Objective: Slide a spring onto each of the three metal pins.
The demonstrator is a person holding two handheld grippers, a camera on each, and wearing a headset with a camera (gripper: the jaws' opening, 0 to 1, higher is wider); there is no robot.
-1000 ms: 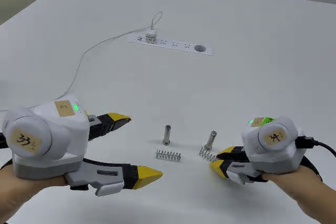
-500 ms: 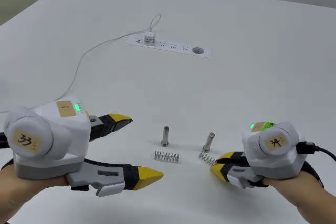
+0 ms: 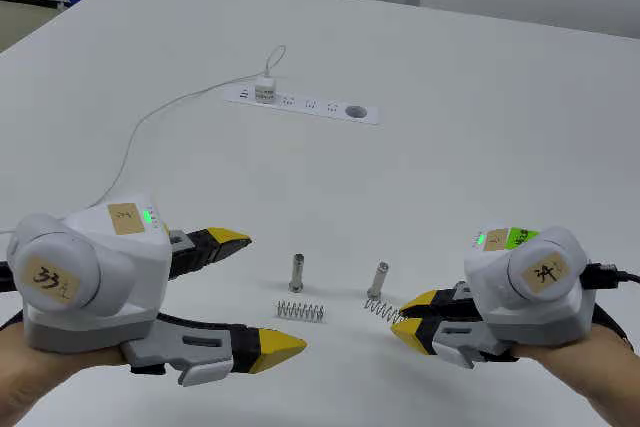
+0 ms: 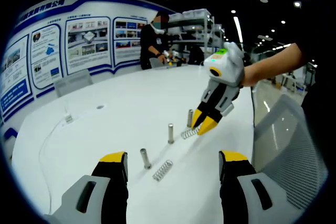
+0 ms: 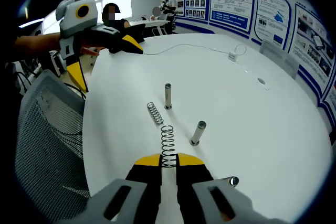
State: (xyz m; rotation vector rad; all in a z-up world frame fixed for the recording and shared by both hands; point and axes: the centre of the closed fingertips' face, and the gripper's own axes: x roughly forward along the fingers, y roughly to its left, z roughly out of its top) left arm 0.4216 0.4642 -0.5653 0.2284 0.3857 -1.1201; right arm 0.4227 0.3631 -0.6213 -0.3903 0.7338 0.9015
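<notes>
Between the clenched jaws of the right gripper (image 5: 167,162), a spring (image 5: 167,142) is pinched by its end, with a pin (image 5: 198,132) just beside. If bent against the pin, it could be flicked loose. Left gripper (image 4: 173,158) jaws released.

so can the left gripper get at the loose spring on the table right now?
Probably yes. The left gripper is open and the loose spring lies flat on bare table just ahead of its fingers. The nearest pin stands close beside it and could crowd the grasp.

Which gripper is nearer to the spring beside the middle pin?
Right. The right gripper is shut on the spring; the left gripper, open, is beyond the other spring.
</notes>
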